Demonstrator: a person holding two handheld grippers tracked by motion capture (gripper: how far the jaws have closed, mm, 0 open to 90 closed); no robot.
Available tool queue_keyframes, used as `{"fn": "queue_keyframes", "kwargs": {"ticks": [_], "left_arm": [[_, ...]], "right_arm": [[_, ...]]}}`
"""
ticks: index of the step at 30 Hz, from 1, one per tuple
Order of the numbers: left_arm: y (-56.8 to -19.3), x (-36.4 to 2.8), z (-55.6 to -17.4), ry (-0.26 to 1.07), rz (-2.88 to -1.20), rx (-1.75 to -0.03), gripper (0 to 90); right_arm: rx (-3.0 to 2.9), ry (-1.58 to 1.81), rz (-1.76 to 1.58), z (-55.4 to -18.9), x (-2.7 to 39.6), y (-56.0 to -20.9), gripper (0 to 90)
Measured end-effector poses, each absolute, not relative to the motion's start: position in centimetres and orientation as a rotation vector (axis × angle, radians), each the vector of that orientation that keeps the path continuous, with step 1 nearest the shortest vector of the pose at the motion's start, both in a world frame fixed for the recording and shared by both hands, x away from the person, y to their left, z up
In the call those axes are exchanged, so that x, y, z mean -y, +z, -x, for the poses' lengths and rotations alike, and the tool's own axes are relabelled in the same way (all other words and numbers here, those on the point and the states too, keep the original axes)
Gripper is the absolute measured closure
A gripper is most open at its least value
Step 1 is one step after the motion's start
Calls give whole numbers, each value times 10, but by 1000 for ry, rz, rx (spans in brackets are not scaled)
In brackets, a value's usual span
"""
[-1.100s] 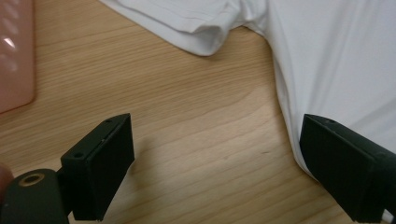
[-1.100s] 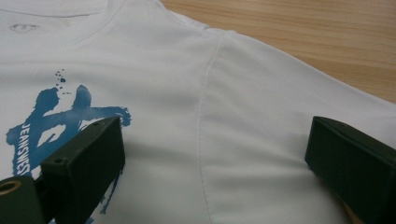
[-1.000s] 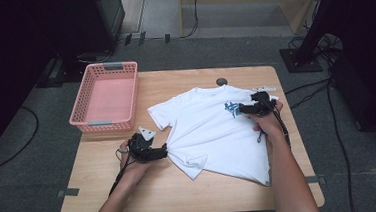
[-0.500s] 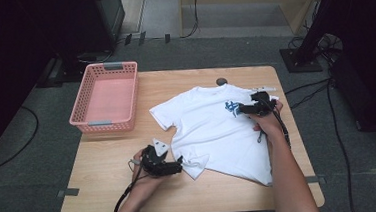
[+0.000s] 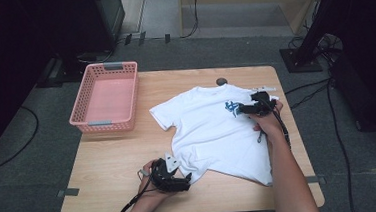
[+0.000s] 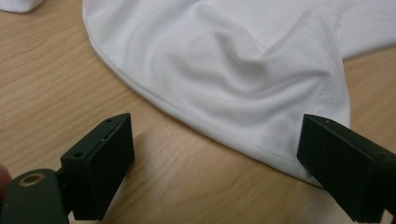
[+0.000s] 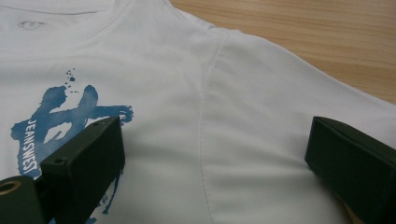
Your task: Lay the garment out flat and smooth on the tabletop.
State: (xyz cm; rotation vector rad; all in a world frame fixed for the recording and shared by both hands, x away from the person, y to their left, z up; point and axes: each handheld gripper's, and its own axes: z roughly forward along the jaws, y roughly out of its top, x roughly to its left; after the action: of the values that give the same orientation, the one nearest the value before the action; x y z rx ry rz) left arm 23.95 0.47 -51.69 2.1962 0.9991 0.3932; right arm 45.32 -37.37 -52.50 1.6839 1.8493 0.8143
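A white T-shirt (image 5: 212, 129) with a blue print (image 5: 232, 107) lies spread on the wooden table (image 5: 115, 166). My left gripper (image 5: 185, 182) rests at the shirt's near-left hem corner (image 6: 261, 135), open, its jaws wide apart on either side of the hem and low over the wood. My right gripper (image 5: 242, 109) stands open over the shirt's far-right shoulder seam (image 7: 205, 116), with the blue print (image 7: 70, 116) beside its left jaw. Nothing is pinched by either one.
A pink plastic basket (image 5: 88, 122) sits at the table's far-left corner, with nothing in it. A small dark round thing (image 5: 220, 81) lies by the far edge, above the collar. Cables trail on the grey floor (image 5: 24, 162) around the table.
My left gripper moved toward the near edge and to the right, along the shirt's side to its hem corner. The shirt's left side now lies flatter. The right gripper stayed put.
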Motion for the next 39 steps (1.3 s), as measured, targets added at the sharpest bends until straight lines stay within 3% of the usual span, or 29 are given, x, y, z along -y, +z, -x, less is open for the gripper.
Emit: {"fn": "queue_keyframes", "kwargs": {"ticks": [11, 22, 29, 39], "left_arm": [[-518, -57, -234, 375, -2195, -938, 113], [-519, -48, -231, 358, -2184, -926, 113], [-510, -50, -259, 361, -2100, -1020, 113], [-510, -38, -292, 470, -2054, -1089, 113]], "right_arm": [[-1863, 812, -1678, -456, 375, -525, 31], [-1912, 826, -1639, -468, 380, -525, 24], [-1906, 937, -1651, -462, 385, -522, 29], [-1819, 971, -1637, -440, 390, -508, 44]]}}
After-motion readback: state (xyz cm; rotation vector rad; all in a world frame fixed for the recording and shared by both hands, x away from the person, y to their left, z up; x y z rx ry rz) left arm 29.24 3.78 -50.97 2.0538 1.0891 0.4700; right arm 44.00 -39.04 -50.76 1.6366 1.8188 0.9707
